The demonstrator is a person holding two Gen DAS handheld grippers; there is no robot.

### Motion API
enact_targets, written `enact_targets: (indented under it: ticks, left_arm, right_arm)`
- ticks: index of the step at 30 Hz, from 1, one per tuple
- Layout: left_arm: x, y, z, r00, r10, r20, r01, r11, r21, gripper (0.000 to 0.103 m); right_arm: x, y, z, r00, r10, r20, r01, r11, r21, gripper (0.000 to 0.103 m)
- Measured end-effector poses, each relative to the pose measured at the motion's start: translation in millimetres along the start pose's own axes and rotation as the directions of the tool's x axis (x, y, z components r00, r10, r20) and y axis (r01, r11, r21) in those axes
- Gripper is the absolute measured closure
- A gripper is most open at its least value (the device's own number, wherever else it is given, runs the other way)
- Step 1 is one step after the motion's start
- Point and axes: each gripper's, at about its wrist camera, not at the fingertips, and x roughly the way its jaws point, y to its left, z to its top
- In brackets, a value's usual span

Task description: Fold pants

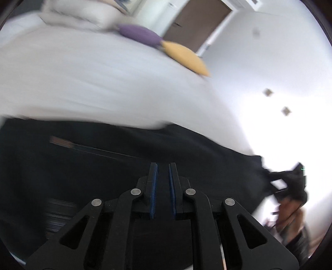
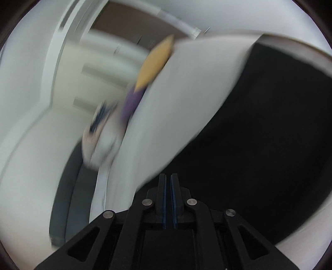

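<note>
The black pants [image 1: 87, 157] lie spread on a white bed [image 1: 93, 79]; both views are motion-blurred. My left gripper [image 1: 163, 166] is over the dark cloth, its blue-padded jaws nearly closed with a narrow gap that looks filled by black fabric. In the left wrist view the right gripper [image 1: 290, 176] is at the pants' far right edge, pinching it. In the right wrist view my right gripper [image 2: 168, 176] has its jaws almost together on the edge of the pants [image 2: 259, 135], which stretch away to the right.
A purple cushion [image 1: 139, 34] and a yellow cushion [image 1: 184, 57] lie at the bed's far edge, with white pillows [image 1: 78, 14] behind. A brown door [image 1: 197, 22] and white wall stand beyond. The person's arm [image 1: 290, 216] is at right.
</note>
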Motion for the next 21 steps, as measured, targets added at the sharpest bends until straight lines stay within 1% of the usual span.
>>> enact_targets:
  ticks: [1, 2, 4, 5, 6, 7, 8, 9, 10, 11, 13, 14, 15, 16, 19, 21]
  left_arm:
    - [15, -13, -4, 0.999, -0.032, -0.03, 0.032, 0.999, 0.004, 0.093]
    - [28, -25, -7, 0.997, -0.056, -0.056, 0.057, 0.998, 0.017, 0.093]
    - [54, -43, -17, 0.995, -0.03, -0.094, 0.037, 0.997, 0.066, 0.093]
    - [62, -42, -17, 0.993, -0.017, -0.114, 0.024, 0.998, 0.065, 0.093]
    - [75, -36, -14, 0.989, -0.011, -0.148, 0.017, 0.999, 0.042, 0.093]
    - [82, -28, -12, 0.985, 0.004, -0.173, 0.0, 1.0, 0.023, 0.093]
    - [84, -21, -11, 0.984, 0.013, -0.177, -0.012, 1.0, 0.011, 0.093]
    - [83, -11, -7, 0.986, 0.0, -0.168, -0.002, 1.0, -0.009, 0.093]
    - [81, -5, -4, 0.987, -0.001, -0.162, -0.002, 1.0, -0.019, 0.093]
    - [78, 1, -3, 0.988, 0.006, -0.157, -0.01, 1.0, -0.026, 0.093]
    - [73, 16, 3, 0.99, 0.02, -0.143, -0.026, 0.999, -0.043, 0.093]
    - [69, 26, 7, 0.99, 0.024, -0.137, -0.032, 0.998, -0.058, 0.093]
    - [70, 32, 10, 0.991, 0.029, -0.134, -0.038, 0.997, -0.065, 0.093]
    - [68, 40, 13, 0.991, 0.033, -0.13, -0.043, 0.996, -0.074, 0.093]
    - [58, 58, 23, 0.991, 0.046, -0.123, -0.056, 0.995, -0.084, 0.093]
    - [55, 69, 24, 0.992, 0.04, -0.121, -0.051, 0.994, -0.092, 0.093]
  right_arm:
    - [25, 13, -18, 0.998, 0.024, -0.063, -0.025, 1.0, -0.012, 0.095]
    - [56, 23, -37, 0.988, 0.043, -0.146, -0.045, 0.999, -0.011, 0.095]
    - [82, 23, -66, 0.979, 0.006, -0.204, -0.011, 1.0, -0.022, 0.095]
    - [97, 19, -63, 0.975, -0.017, -0.221, 0.012, 1.0, -0.023, 0.095]
    - [111, 7, -59, 0.968, -0.043, -0.248, 0.047, 0.999, 0.011, 0.095]
    - [100, -13, -62, 0.964, -0.049, -0.262, 0.062, 0.997, 0.041, 0.101]
    - [94, -24, -60, 0.965, -0.034, -0.261, 0.059, 0.994, 0.088, 0.102]
    - [96, -31, -53, 0.97, -0.02, -0.241, 0.05, 0.992, 0.12, 0.102]
    - [96, -35, -44, 0.977, -0.036, -0.209, 0.063, 0.99, 0.125, 0.102]
    - [106, -30, -43, 0.982, -0.043, -0.185, 0.068, 0.989, 0.13, 0.102]
    - [106, -55, -11, 0.992, -0.038, -0.117, 0.061, 0.978, 0.198, 0.103]
    - [98, -63, 18, 0.995, -0.033, -0.096, 0.054, 0.974, 0.221, 0.103]
    - [92, -72, 32, 0.998, -0.033, -0.06, 0.046, 0.97, 0.24, 0.103]
    - [84, -78, 46, 0.998, -0.053, -0.021, 0.057, 0.969, 0.242, 0.103]
    - [70, -91, 72, 0.995, -0.076, 0.058, 0.058, 0.962, 0.267, 0.103]
    - [54, -102, 90, 0.988, -0.1, 0.12, 0.062, 0.956, 0.286, 0.103]
